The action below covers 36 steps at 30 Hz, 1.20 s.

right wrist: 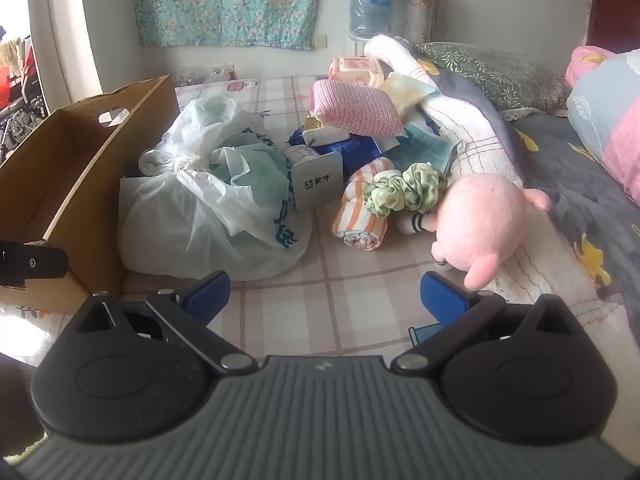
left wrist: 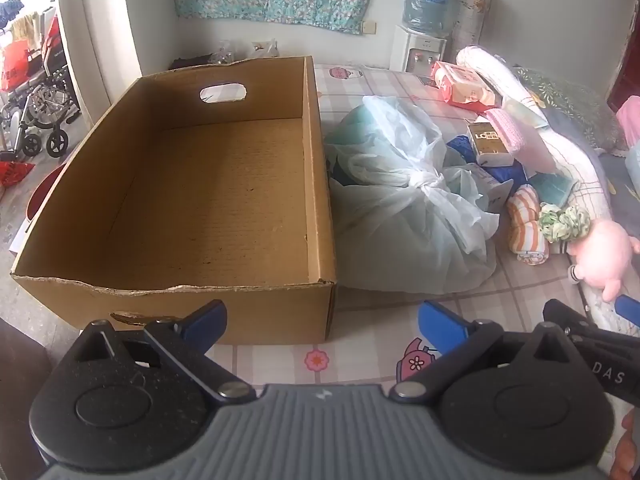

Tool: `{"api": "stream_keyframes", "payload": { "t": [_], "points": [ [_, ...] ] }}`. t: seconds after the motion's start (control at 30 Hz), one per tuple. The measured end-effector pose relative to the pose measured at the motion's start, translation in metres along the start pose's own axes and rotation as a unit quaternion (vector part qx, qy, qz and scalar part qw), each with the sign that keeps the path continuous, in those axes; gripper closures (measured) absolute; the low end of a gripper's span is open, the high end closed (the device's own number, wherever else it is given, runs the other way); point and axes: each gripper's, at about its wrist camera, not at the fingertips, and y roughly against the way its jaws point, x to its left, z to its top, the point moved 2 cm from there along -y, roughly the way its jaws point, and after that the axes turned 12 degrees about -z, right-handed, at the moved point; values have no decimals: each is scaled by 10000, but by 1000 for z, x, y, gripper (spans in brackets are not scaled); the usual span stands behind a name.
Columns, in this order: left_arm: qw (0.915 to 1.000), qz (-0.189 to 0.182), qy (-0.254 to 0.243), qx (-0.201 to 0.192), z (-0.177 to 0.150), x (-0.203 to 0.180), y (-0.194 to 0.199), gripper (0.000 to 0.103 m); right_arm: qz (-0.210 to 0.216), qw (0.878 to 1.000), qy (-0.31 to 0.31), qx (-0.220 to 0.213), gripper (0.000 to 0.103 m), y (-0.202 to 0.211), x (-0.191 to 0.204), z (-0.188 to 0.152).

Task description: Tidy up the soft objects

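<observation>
An open brown cardboard box [left wrist: 192, 184] lies on the bed, and nothing shows inside it. It appears at the left edge of the right wrist view as the cardboard box [right wrist: 80, 168]. Beside it sits a knotted white plastic bag [left wrist: 404, 200], also seen as the plastic bag [right wrist: 208, 208]. A pile of soft things lies to the right: a pink plush toy [right wrist: 484, 224], a green scrunchie [right wrist: 404, 190], an orange striped rolled towel [right wrist: 360, 212] and a pink knitted cloth [right wrist: 352, 110]. My left gripper [left wrist: 322, 324] is open above the box's near corner. My right gripper [right wrist: 326, 298] is open, just short of the plush toy.
A small white carton [right wrist: 316, 184] and blue packets [right wrist: 352, 150] lie in the pile. A grey patterned quilt [right wrist: 560, 168] and pillows fill the right. A water dispenser [left wrist: 424, 20] stands by the far wall. A wheelchair [left wrist: 36, 100] stands on the floor at left. The checked sheet [right wrist: 340, 312] lies under both grippers.
</observation>
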Motion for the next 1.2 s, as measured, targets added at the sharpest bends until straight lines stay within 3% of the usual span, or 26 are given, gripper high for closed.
{"api": "stream_keyframes", "payload": {
  "t": [0.13, 0.3, 1.2],
  "points": [
    [10000, -27, -6, 11, 0, -2, -1, 1, 7, 9998, 54, 182, 1, -7, -1, 4],
    [10000, -61, 7, 12, -1, -1, -1, 1, -22, 10000, 74, 26, 1, -2, -4, 7],
    [9996, -8, 78, 272, 0, -2, -12, 1, 130, 9996, 175, 205, 1, -14, 9, 14]
  ]
}}
